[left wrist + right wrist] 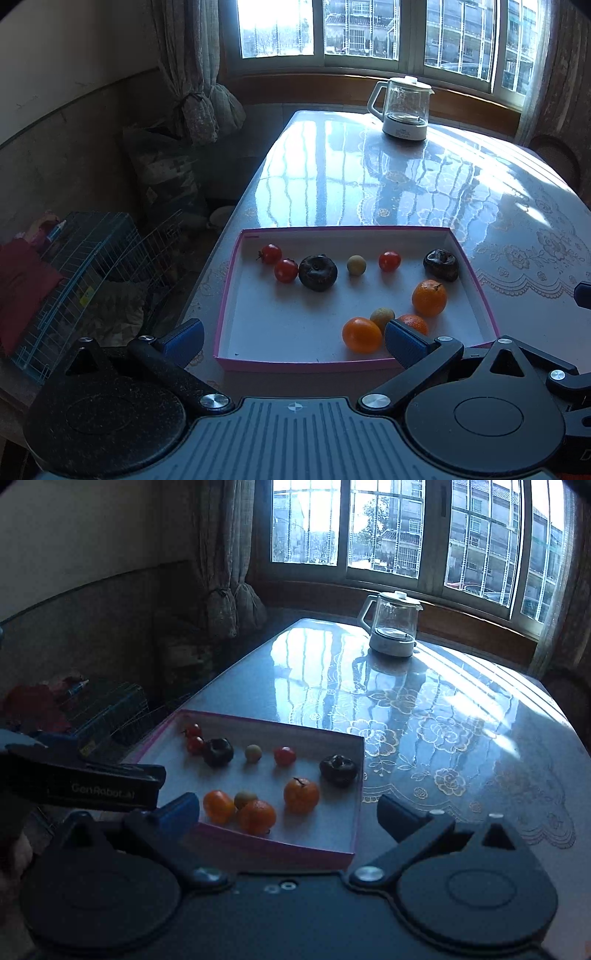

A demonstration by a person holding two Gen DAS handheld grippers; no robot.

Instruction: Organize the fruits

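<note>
Ten fruits lie loose in the shallow pink-rimmed box (227, 295), which sits at the near left corner of the table (406, 177). We log them left to right from the left wrist view. Far row: two cherry tomatoes (270, 253) touching each other, a dark mangosteen (317, 272) against the second one, a small pale round fruit (356, 265) standing apart, a third cherry tomato (389, 261), and a second mangosteen (441, 264) by the right wall. Near row: an orange (361, 334), a small greenish fruit (382, 317) touching it, a second orange (415, 323) partly hidden behind a finger, and a third orange (429, 297) with a stem, a little apart.

Kinds are partly grouped, partly mixed; we cannot tell whether sorting is under way or done.

The left gripper (293, 338) hovers at the near rim, jaws wide, holding nothing. The right gripper (288, 810) hangs over the near right corner, also spread wide and empty.

Risks as we judge them:
- Round fruit on a smooth floor: a nudge could set one rolling into its neighbours.
- The near cluster is tight, so a finger going in for one could shove the others.
- Cherry tomatoes look soft; hard closure could split them.
- The light box could slide toward the table edge if a finger catches its wall.

A glass kettle (404, 109) stands well away at the far end.
</note>
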